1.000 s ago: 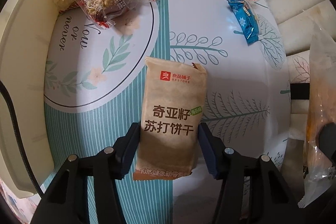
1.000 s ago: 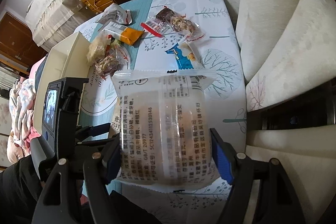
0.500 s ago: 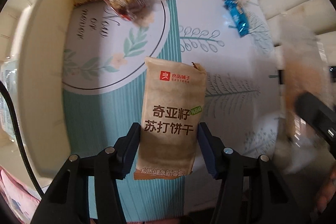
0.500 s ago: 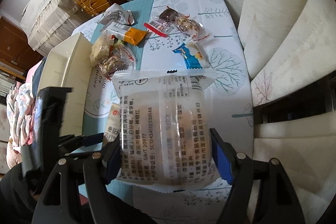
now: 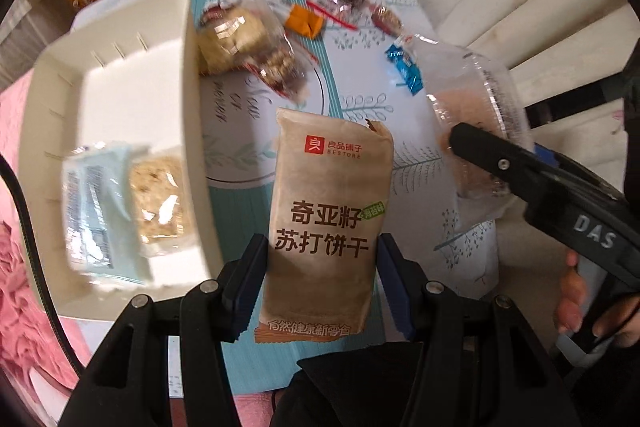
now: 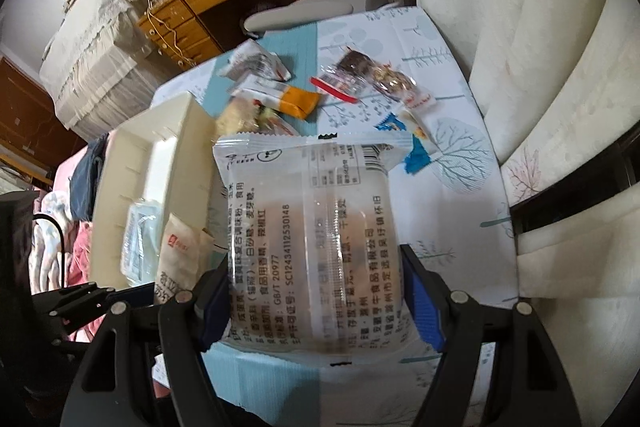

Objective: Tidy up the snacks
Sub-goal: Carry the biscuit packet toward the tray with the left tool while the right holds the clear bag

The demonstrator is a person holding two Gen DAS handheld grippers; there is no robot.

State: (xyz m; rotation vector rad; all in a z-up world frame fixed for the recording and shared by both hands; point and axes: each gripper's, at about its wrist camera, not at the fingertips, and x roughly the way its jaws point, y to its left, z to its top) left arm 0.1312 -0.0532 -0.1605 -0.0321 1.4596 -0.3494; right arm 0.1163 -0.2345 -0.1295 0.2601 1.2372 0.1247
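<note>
Nearing bin rim (image 5: 188,75) (blurred, seemingly)

left hand-held gripper (image 5: 320,283) clamped on packet, right hand-held gripper (image 6: 316,307) likewise, both angled down

left tongs (image 5: 320,279) clamp brown cracker packet (image 5: 328,211) beside cream tray (image 5: 132,131).

Both fisheye views bend straight lines hard toward the rim, and a black vignette closes every corner. The left wrist view is dim and warm; the cream tray (image 5: 188,115) at left and the loose snack packets at upper centre smear with motion blur, while the brown cracker packet (image 5: 328,227) at centre stays sharp. The right wrist view is brighter with soft daylight, and glare streaks the clear pastry packet (image 6: 312,247).
</note>
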